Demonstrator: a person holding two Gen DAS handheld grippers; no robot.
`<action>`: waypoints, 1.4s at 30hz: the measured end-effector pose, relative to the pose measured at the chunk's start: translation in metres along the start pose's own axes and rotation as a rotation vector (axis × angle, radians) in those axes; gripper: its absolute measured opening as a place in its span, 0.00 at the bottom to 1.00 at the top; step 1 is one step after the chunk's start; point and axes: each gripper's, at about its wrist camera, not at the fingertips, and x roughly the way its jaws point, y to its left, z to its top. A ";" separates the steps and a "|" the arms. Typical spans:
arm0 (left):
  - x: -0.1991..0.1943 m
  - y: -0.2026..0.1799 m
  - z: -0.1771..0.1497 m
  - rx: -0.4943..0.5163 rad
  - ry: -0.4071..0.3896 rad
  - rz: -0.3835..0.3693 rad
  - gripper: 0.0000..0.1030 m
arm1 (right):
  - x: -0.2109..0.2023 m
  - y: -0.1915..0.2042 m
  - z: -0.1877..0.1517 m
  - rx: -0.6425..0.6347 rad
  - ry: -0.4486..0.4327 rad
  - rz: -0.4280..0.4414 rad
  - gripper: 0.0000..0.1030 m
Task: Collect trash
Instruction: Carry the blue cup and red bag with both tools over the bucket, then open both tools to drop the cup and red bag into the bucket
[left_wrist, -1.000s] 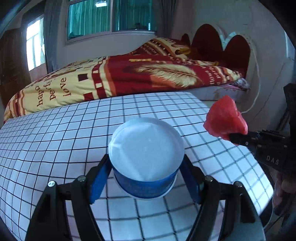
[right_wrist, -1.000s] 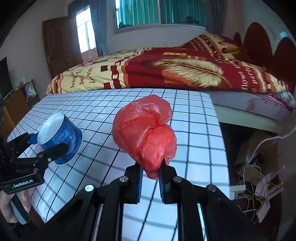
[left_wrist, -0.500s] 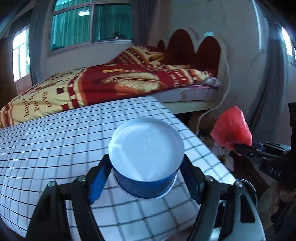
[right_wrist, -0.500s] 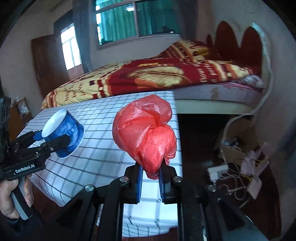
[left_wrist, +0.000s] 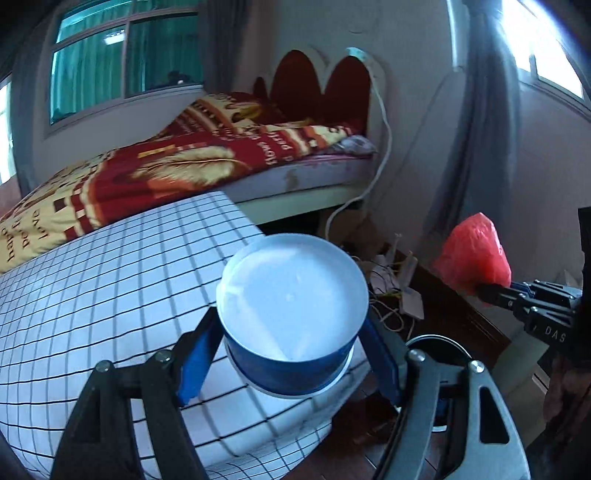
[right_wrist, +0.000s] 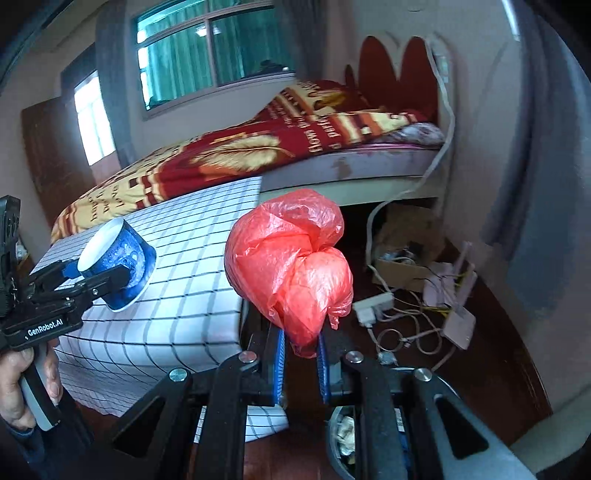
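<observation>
My left gripper (left_wrist: 291, 363) clasps a blue paper cup (left_wrist: 291, 314); my right gripper (right_wrist: 301, 356) pinches a red plastic bag (right_wrist: 291, 258). Both hover past the table's corner (right_wrist: 221, 317); next, drop them in the bin (right_wrist: 343, 432) below.

Left gripper (left_wrist: 291, 354) fingers (left_wrist: 194, 363) spread wide in a grip, right gripper (right_wrist: 301, 356) fingers nearly together, both angled downward

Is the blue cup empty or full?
Empty: the left wrist view looks straight into the cup and shows only its bare white inside, bottom included.
</observation>
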 end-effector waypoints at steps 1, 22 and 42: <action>0.001 -0.005 0.000 0.005 0.001 -0.004 0.72 | -0.004 -0.009 -0.004 0.014 0.002 -0.011 0.16; 0.035 -0.127 -0.033 0.143 0.086 -0.212 0.73 | -0.043 -0.103 -0.075 0.127 0.046 -0.212 0.16; 0.114 -0.179 -0.101 0.159 0.307 -0.322 0.73 | 0.016 -0.147 -0.159 0.153 0.259 -0.197 0.16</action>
